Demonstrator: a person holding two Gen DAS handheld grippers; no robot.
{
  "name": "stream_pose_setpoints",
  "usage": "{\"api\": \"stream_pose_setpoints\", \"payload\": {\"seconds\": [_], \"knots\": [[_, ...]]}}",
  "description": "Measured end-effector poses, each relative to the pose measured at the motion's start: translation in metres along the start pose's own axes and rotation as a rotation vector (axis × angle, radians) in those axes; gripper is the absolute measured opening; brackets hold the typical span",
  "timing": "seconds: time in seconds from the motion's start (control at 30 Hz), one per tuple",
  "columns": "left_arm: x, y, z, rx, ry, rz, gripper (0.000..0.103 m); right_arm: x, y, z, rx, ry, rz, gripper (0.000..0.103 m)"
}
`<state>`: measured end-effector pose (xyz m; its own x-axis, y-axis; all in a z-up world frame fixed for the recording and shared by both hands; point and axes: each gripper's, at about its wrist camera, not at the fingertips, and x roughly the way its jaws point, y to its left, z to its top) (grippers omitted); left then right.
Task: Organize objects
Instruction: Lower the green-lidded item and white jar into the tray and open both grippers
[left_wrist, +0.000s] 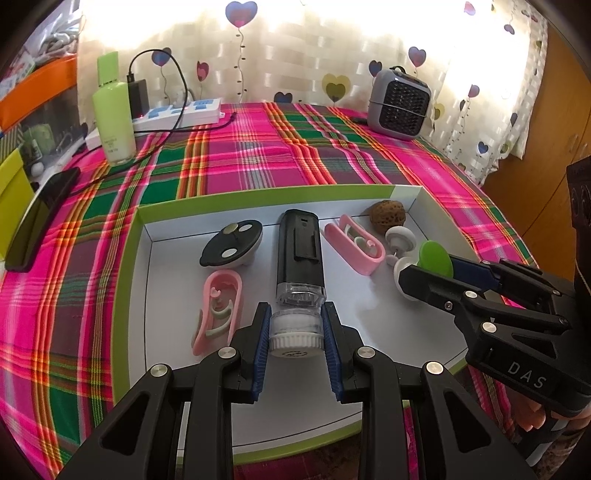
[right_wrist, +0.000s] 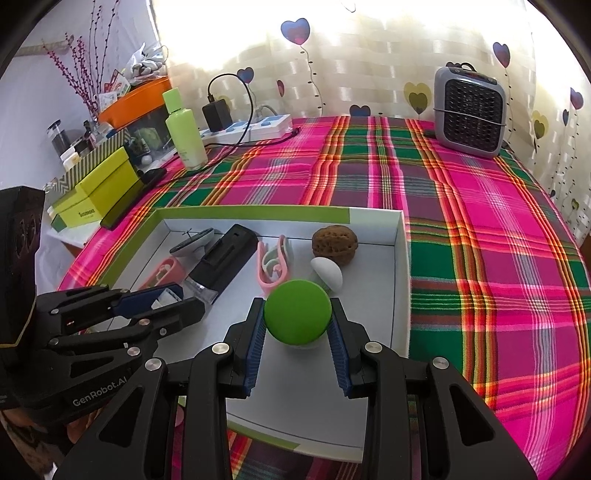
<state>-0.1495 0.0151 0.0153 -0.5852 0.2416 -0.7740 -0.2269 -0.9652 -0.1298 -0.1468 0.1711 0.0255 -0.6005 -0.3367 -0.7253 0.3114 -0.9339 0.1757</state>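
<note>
Both grippers are gripping stuff inside the box (left_wrist: 133, 258): left gripper (left_wrist: 294, 334) clenching the white jar (left_wrist: 293, 332), right gripper (right_wrist: 297, 325) squeezing the green-capped jar (right_wrist: 297, 312). Next they're probably needing careful placing near the front edge.

Black plastic linkage arms with triangular cutouts and round silver screws on both the left gripper (left_wrist: 295, 325) and right gripper (right_wrist: 297, 328). Ribbed blue pads (left_wrist: 260, 354) lining the fingers. White lettering "DAS" and "GenRobot.AI" on the housings. Bare skin at 5 o'clock.
</note>
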Motion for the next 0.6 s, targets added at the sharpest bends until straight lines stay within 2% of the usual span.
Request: {"api": "stream_pose_setpoints", "payload": {"seconds": [0.6], "knots": [[-0.0002,-0.0005,-0.0001,0.0,0.001,0.001,0.027,-0.0013,0.0002,-0.0009,0.005,-0.009,-0.005,0.034]]}}
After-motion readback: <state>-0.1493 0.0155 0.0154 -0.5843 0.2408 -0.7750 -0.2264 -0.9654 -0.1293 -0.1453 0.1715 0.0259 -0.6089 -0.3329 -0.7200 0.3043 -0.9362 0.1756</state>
